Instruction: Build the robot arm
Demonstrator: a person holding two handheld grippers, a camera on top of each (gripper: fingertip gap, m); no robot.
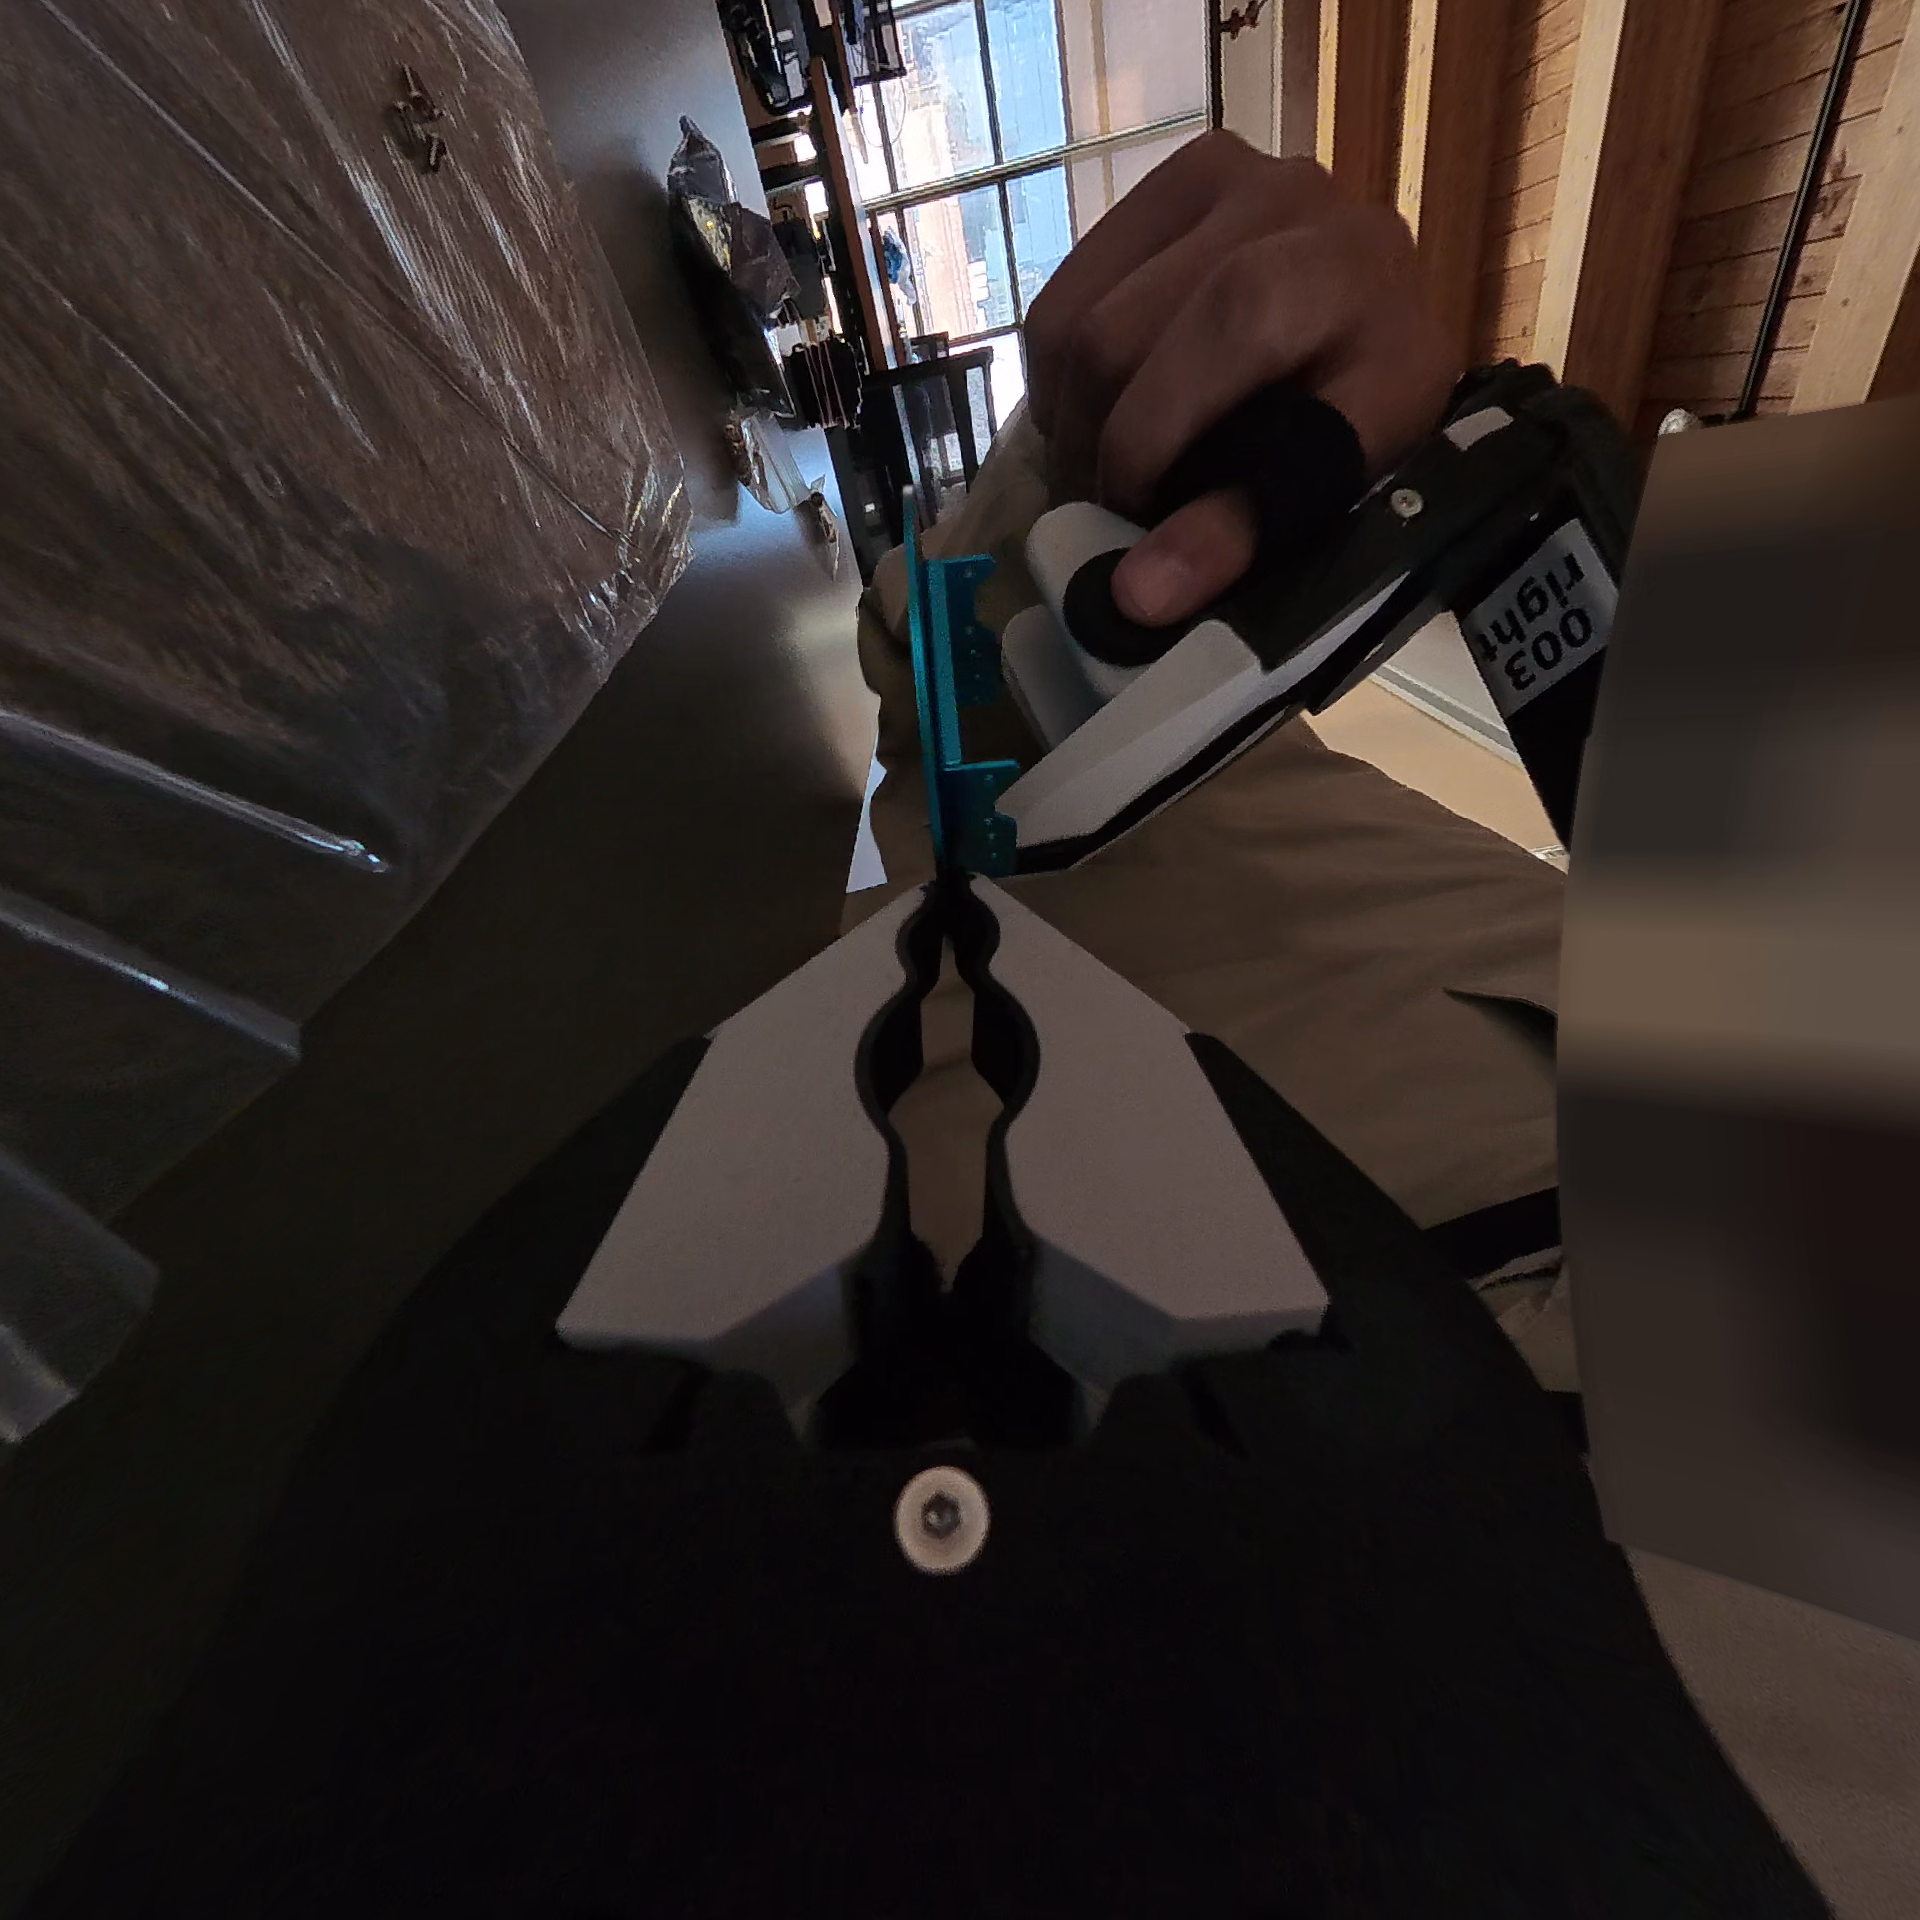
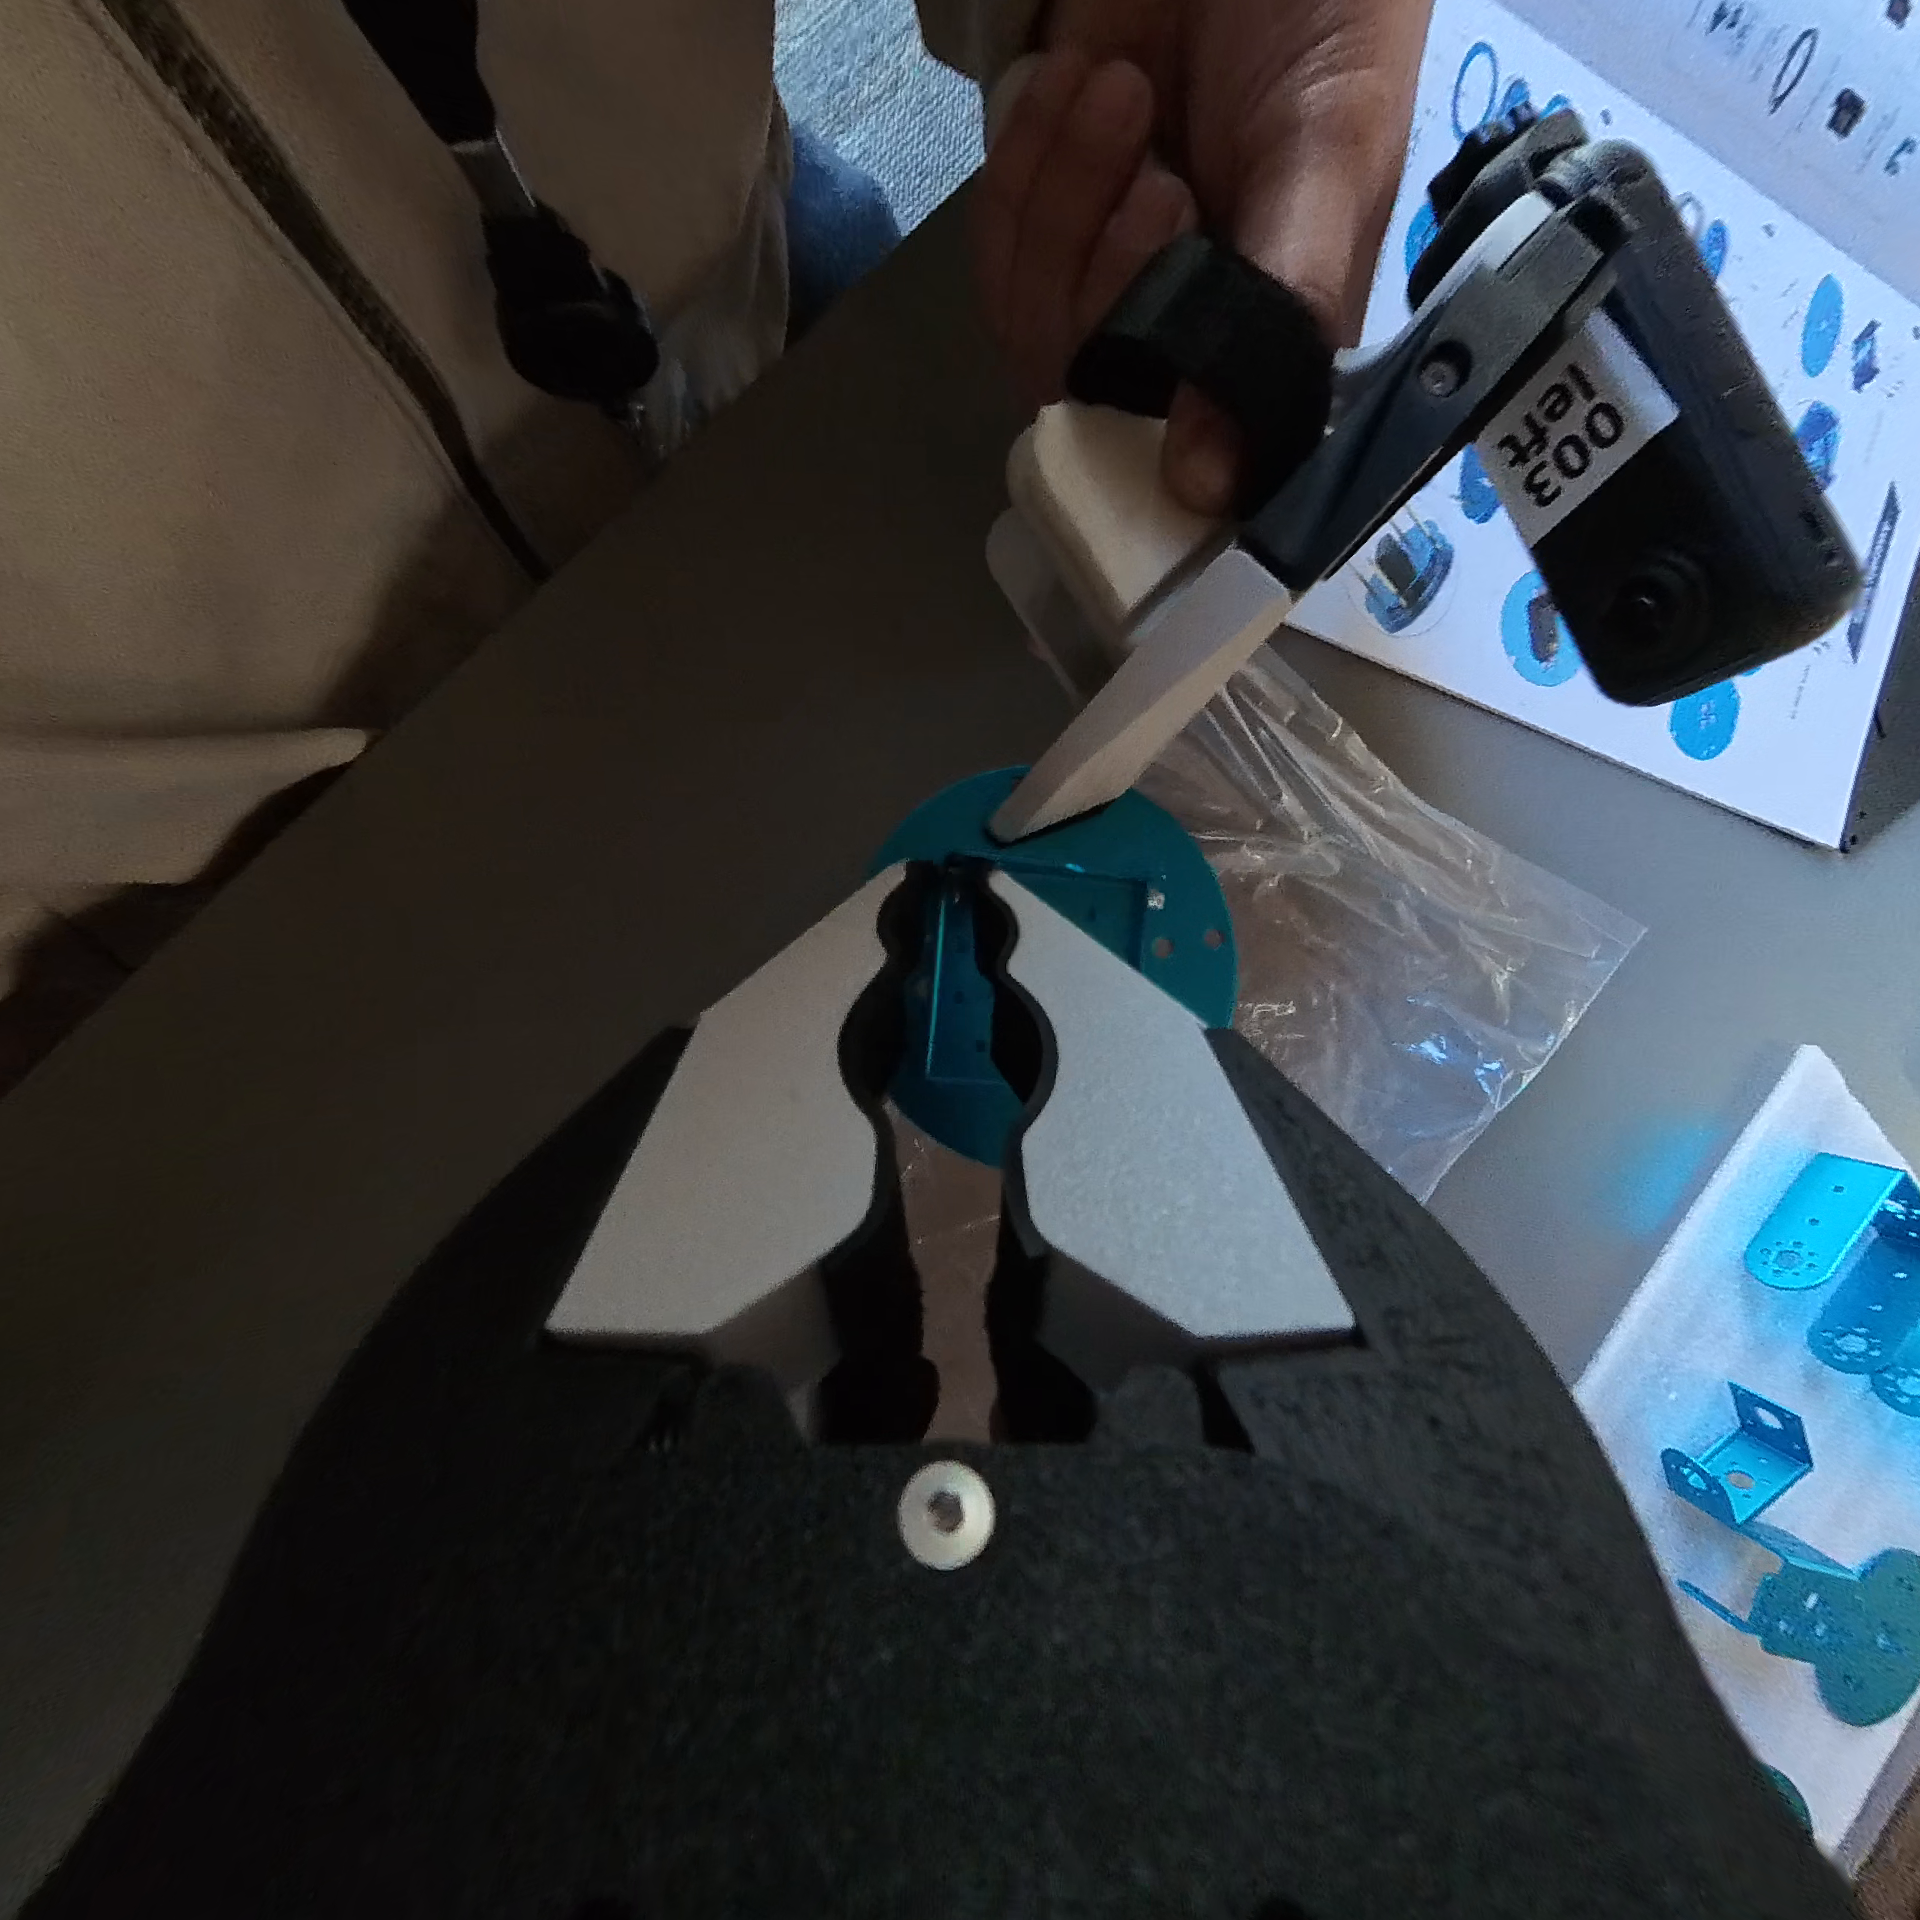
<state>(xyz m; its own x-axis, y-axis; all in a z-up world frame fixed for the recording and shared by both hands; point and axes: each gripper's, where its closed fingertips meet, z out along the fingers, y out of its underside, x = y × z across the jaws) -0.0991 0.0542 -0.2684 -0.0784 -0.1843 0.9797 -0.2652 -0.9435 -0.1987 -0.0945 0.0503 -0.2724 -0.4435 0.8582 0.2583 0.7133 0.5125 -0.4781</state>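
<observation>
Blue round plate [image 2: 1184,914] clamped at rim by left gripper [image 1: 954,883]. Blue bracket [image 2: 961,997] on plate pinched between right gripper [image 2: 961,878] fingertips. Clear bag [image 2: 1403,935] underneath.

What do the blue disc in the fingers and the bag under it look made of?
Blue disc: likely anodized aluminium; thin, metallic teal sheen, crisp drilled holes and bent tabs. Bag: clear thin plastic film; see-through, crinkled, glinting highlights.

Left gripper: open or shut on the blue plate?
Shut on it. In the left wrist view the left gripper has its fingers pinched on the edge of the blue plate; the right gripper holds its bracket.
</observation>
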